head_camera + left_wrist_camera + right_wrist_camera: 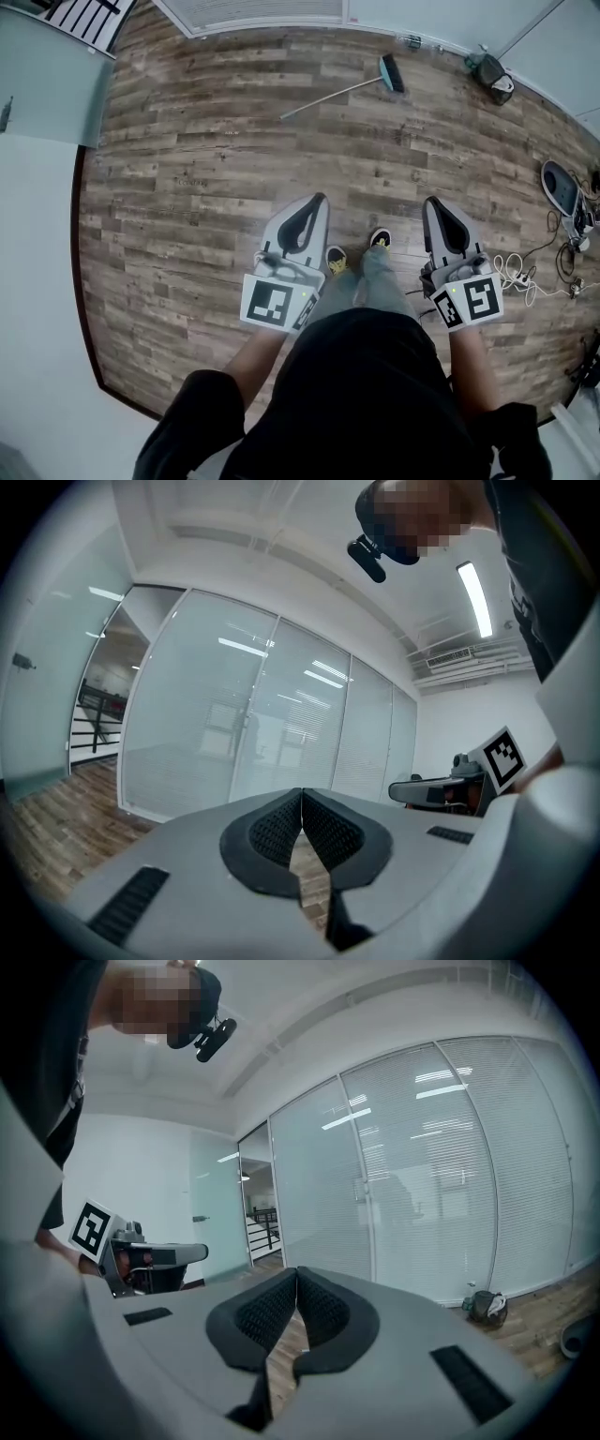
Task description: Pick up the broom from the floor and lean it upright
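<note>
Wood-grain planks are running across the whole floor, and frosted glass partitions are closing off the far side of the room. A person in dark clothes is standing mid-floor, looking down, holding a grey gripper out in front with each hand, both pointing nearly level.

The left gripper is sitting clenched, its ribbed black pads meeting at the tips with nothing between them. The right gripper is likewise pinched closed on nothing; its pads are touching at the front.

The broom is lying flat on the planks near the far wall, well apart from both grippers, with its teal head towards the right and its pale handle slanting down to the left. The person's shoes are peeking out between the two grippers, and a white cable is trailing on the floor at the right.
</note>
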